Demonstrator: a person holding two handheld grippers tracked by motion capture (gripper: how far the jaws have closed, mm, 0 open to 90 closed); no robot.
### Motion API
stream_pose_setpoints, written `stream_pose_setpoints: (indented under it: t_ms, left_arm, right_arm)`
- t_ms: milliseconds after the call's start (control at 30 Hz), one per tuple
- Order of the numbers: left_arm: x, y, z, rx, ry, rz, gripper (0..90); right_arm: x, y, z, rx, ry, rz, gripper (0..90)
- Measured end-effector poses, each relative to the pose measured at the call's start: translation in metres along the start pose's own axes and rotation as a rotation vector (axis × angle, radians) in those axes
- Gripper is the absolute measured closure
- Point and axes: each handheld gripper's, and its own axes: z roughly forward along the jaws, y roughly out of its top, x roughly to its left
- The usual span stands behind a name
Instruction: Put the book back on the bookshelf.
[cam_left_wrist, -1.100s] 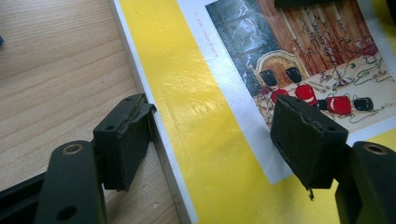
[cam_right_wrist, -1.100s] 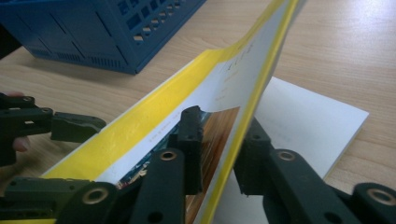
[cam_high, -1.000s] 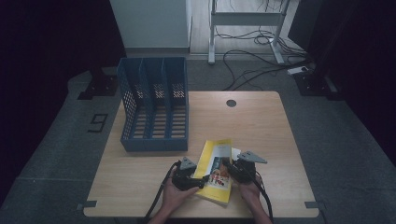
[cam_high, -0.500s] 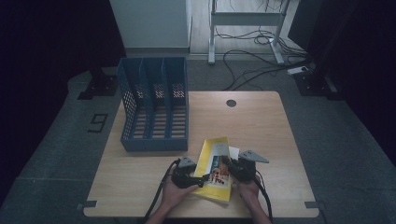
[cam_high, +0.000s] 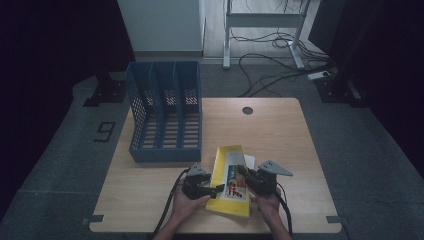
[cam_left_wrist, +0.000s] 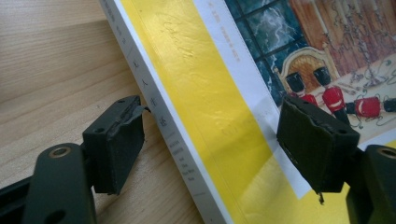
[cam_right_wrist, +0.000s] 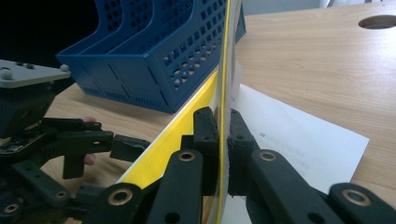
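While the right gripper (cam_right_wrist: 223, 140) pinched the cover of the yellow book (cam_high: 231, 180) (lying at the table's (cam_high: 280, 135) six o'clock edge), the left gripper (cam_left_wrist: 212, 144) had just been opening, straddling its spine untouched.

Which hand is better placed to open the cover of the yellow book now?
The right. The right gripper has its fingers shut on the book's cover; the left gripper stands open astride the spine.

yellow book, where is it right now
In the high view the yellow book lies at the table's near edge, just in front of the blue file rack, between the left gripper and the right gripper, which pinches its cover.
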Motion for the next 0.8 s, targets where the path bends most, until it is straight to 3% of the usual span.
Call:
stream_pose_setpoints:
  t_ms: [567,800]
  left_arm:
    - [-0.004,0.002,0.000,-0.020,-0.051,-0.011,22.1]
    - [-0.002,0.002,0.001,-0.022,-0.073,-0.025,21.7]
  right_arm:
    - [0.015,0.009,-0.013,-0.012,0.046,-0.069,85.6]
    - [0.016,0.009,-0.014,-0.013,0.055,-0.070,85.5]
